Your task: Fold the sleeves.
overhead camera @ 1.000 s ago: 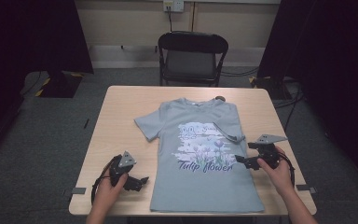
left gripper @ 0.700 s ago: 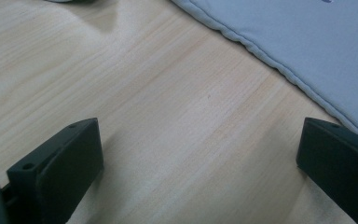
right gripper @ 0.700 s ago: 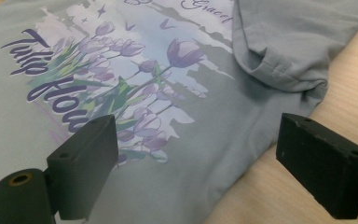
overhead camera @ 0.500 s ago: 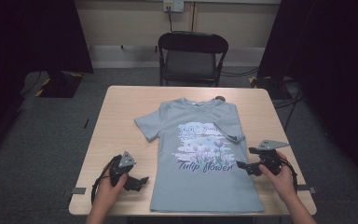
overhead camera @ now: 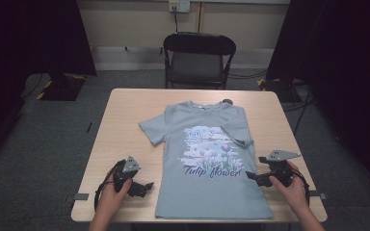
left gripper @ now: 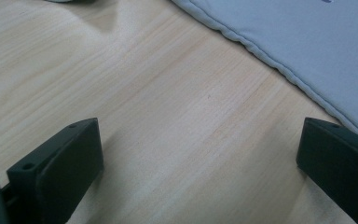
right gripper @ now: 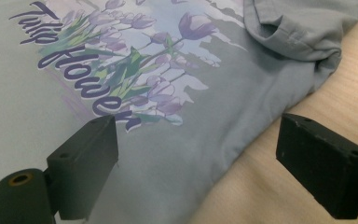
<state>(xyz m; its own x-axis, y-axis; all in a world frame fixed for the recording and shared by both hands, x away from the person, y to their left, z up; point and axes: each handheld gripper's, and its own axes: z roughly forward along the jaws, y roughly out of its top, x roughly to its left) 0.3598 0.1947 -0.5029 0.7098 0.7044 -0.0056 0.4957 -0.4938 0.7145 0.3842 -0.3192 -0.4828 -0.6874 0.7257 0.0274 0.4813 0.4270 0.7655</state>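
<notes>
Both grippers are working the lower edges of the shirt (overhead camera: 207, 163), which is lying face up on the table (overhead camera: 125, 120), print toward the person, one sleeve already folded in over the chest. The right gripper (overhead camera: 265, 178) is hanging over the shirt's side edge with its jaws spread wide and holding nothing. In the right gripper view the hem line is running between the jaws, cloth under one and bare wood under the other, and the folded sleeve (right gripper: 298, 28) is lying beyond the jaw tips. The left gripper (overhead camera: 142, 186) is sitting just off the opposite edge, jaws equally wide and empty. In its own view mostly wood is lying between the jaws, and the shirt's seam (left gripper: 265, 56) is crossing just ahead of one of them.

The step looks like a side fold. To do it cleanly, each gripper should be sliding one jaw under the edge and pinching a single layer right at the seam. The left needs to be edging in first, since it is short of the cloth. Lifting both together should keep the fold straight.
</notes>
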